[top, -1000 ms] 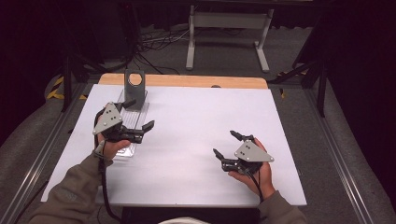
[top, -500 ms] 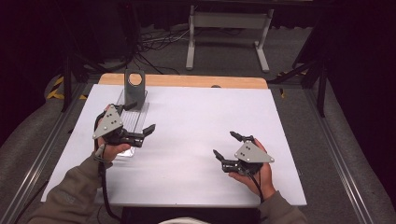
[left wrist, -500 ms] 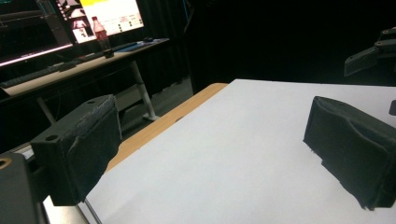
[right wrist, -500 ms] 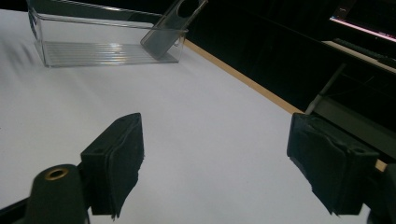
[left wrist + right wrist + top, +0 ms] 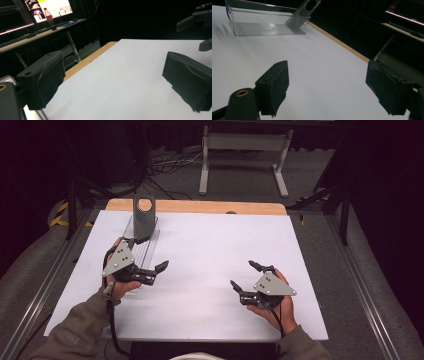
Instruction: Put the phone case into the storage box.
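Desk (image 5: 210,245): white top filling the middle of the high view, with a strip of bare wood along its far edge.
Clear plastic tray (image 5: 142,242): upper left of the high view, at the desk's far left; long and narrow, ribbed floor, empty as far as can be seen. In the right gripper view it lies in the upper left of the frame (image 5: 267,21).
Grey plate with round hole (image 5: 144,215): stands at the tray's far end, leaning; in the right gripper view it slants up from the tray's end wall (image 5: 305,12).
Left gripper (image 5: 147,255): lower left of the high view, held in the left hand (image 5: 120,280), just beside the tray's near end and partly over it; whether it touches the tray cannot be told. Jaws released, spread wide with nothing between them.
Right gripper (image 5: 245,276): lower right of the high view, held in the right hand (image 5: 275,307) above bare desk, well apart from the tray. Jaws released, wide apart, with nothing between them.
Left gripper view: two black padded jaws over white desk; the other gripper's jaw tips at the upper right of the frame (image 5: 200,30); a side table with lit screens and a bottle (image 5: 49,15) in the upper left.
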{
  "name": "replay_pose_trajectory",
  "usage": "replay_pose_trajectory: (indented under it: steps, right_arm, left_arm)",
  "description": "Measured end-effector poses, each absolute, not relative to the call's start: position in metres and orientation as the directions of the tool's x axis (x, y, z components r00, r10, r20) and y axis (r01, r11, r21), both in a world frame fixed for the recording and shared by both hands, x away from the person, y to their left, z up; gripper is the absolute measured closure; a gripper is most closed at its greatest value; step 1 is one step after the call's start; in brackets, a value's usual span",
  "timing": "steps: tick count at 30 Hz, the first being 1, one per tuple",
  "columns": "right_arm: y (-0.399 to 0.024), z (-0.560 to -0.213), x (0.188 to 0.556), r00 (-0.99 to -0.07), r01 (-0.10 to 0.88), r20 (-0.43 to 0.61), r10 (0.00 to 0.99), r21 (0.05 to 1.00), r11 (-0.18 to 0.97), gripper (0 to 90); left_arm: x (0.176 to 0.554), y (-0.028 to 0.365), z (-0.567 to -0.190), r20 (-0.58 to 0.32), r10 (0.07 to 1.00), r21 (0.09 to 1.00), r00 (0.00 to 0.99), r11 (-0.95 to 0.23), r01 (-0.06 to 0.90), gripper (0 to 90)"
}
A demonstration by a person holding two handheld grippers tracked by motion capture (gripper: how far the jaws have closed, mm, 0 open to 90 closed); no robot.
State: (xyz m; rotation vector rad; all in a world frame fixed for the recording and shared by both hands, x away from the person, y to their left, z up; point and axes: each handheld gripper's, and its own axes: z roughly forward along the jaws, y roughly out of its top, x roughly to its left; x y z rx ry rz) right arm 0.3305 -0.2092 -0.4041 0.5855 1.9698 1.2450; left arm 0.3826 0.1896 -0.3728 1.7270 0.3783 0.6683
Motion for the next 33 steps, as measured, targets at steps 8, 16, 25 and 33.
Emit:
replay_pose_trajectory:
  steps: [8,16,25,33]
  right_arm:
    - [-0.21,-0.405,0.328,-0.634,-0.001,-0.335,0.698,0.902,0.431,19.9]
    - [-0.21,-0.405,0.325,-0.63,0.003,-0.338,0.699,0.899,0.438,19.9]
    - [-0.208,-0.406,0.322,-0.63,0.001,-0.342,0.697,0.897,0.442,19.9]
    - [-0.206,-0.408,0.318,-0.635,0.006,-0.341,0.693,0.895,0.446,19.4]
  left_arm:
    - [0.376,0.189,-0.376,0.254,0.567,0.954,0.784,-0.282,-0.105,4.9]
    - [0.373,0.19,-0.38,0.253,0.563,0.953,0.786,-0.287,-0.101,4.8]
    - [0.366,0.193,-0.383,0.254,0.561,0.951,0.788,-0.295,-0.097,4.9]
    - [0.358,0.195,-0.388,0.254,0.556,0.949,0.791,-0.299,-0.094,4.9]
